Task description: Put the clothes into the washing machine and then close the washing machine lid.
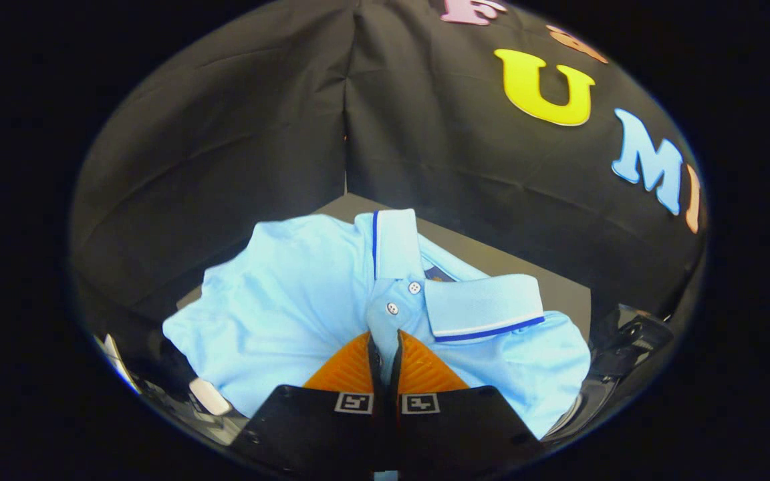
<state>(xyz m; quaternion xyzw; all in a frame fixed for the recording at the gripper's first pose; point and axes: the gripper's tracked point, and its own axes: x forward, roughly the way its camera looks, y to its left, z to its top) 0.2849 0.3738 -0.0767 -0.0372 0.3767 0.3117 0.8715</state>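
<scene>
Gripper view shows the fingers (385, 341) drawn almost together, pinching a fold of the light-blue polo shirt (291, 307) at its button placket, just below the navy-trimmed collar (482, 306). Soft, light and floppy, the cloth will likely sag and trail, so this thicker placket seems a sound hold. Beyond lie a grey bench (492, 257) and black cloth walls.

— What is seen at the back?
— A black cloth wall (258, 133) is hung there. It is wrinkled, and its two sides are joined at a corner (346, 100).
— And lower down?
— A flat grey floor (559, 294) is laid under the cloth. A small white piece (210, 395) is seen too; what it is cannot be told.
</scene>
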